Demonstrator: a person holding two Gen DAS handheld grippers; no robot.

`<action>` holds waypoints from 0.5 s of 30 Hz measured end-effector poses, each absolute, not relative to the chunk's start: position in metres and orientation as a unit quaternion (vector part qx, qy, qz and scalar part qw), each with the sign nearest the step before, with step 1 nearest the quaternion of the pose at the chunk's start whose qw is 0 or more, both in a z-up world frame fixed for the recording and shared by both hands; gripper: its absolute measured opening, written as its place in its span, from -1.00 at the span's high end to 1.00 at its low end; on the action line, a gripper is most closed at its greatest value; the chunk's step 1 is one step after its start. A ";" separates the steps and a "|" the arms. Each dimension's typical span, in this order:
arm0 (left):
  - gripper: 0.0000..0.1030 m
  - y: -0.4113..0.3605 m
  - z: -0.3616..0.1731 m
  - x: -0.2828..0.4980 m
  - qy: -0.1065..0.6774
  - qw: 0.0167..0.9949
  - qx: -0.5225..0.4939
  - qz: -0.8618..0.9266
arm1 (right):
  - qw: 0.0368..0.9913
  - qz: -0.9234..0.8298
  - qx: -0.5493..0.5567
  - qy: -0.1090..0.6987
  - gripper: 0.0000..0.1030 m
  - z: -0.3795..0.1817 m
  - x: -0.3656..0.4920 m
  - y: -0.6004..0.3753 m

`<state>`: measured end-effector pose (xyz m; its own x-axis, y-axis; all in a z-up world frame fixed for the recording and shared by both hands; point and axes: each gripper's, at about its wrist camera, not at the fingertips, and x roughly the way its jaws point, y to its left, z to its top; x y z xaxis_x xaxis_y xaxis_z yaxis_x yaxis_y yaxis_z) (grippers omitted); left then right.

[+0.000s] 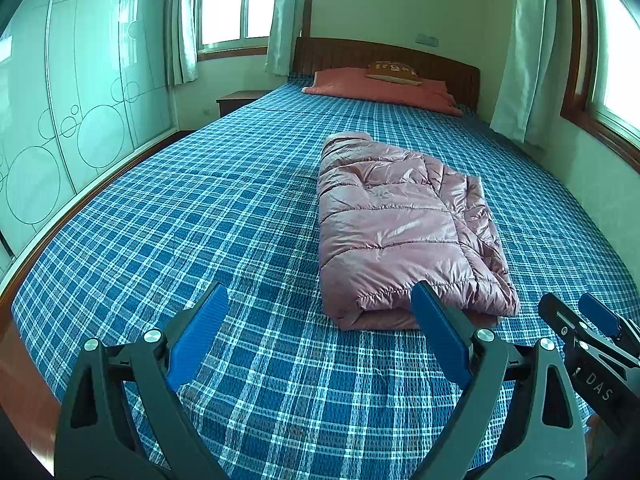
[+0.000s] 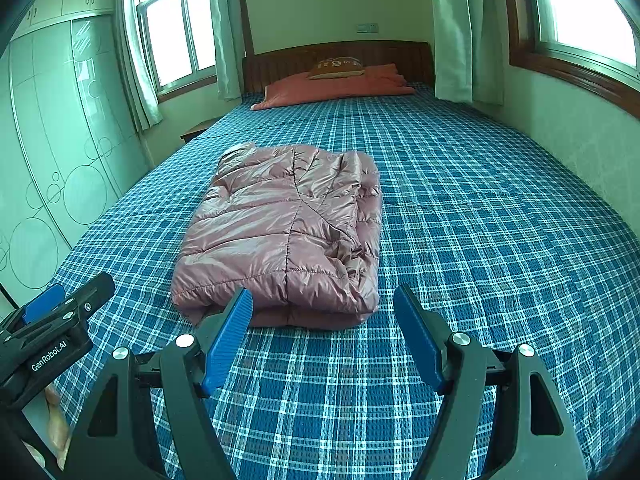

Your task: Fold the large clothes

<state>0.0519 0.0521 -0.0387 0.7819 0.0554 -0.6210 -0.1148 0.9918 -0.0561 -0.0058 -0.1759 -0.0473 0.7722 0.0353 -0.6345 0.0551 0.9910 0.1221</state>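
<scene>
A pink puffer jacket (image 1: 404, 224) lies folded into a compact rectangle on the blue plaid bed (image 1: 224, 216). It also shows in the right wrist view (image 2: 288, 232). My left gripper (image 1: 320, 304) is open and empty, hovering over the bedspread just short of the jacket's near edge, its right finger in front of the jacket's corner. My right gripper (image 2: 324, 304) is open and empty, just in front of the jacket's near edge. Each gripper shows at the edge of the other's view: the right gripper (image 1: 592, 320) and the left gripper (image 2: 56, 304).
An orange pillow (image 1: 384, 88) with a small brown cushion (image 1: 394, 70) lies at the wooden headboard (image 2: 340, 56). A glass wardrobe (image 1: 60, 120) runs along the left. A nightstand (image 1: 236, 100) stands by the far left. Curtained windows and a wall are on the right.
</scene>
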 end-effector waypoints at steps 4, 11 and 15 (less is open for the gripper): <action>-0.80 0.052 -0.039 0.052 0.327 0.943 -0.045 0.043 | 0.939 -0.005 0.067 0.338 -0.40 -0.047 -0.006 -0.176; -0.80 0.052 -0.039 0.051 0.327 0.943 -0.047 0.038 | 0.939 -0.005 0.067 0.338 -0.40 -0.047 -0.006 -0.175; -0.80 0.052 -0.039 0.051 0.324 0.944 -0.046 0.035 | 0.939 -0.006 0.067 0.338 -0.40 -0.047 -0.007 -0.175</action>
<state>0.0511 0.0525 -0.0391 0.7872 0.0370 -0.6156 -0.0962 0.9933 -0.0633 -0.0067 -0.1748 -0.0471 0.7717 0.0347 -0.6350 0.0554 0.9911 0.1214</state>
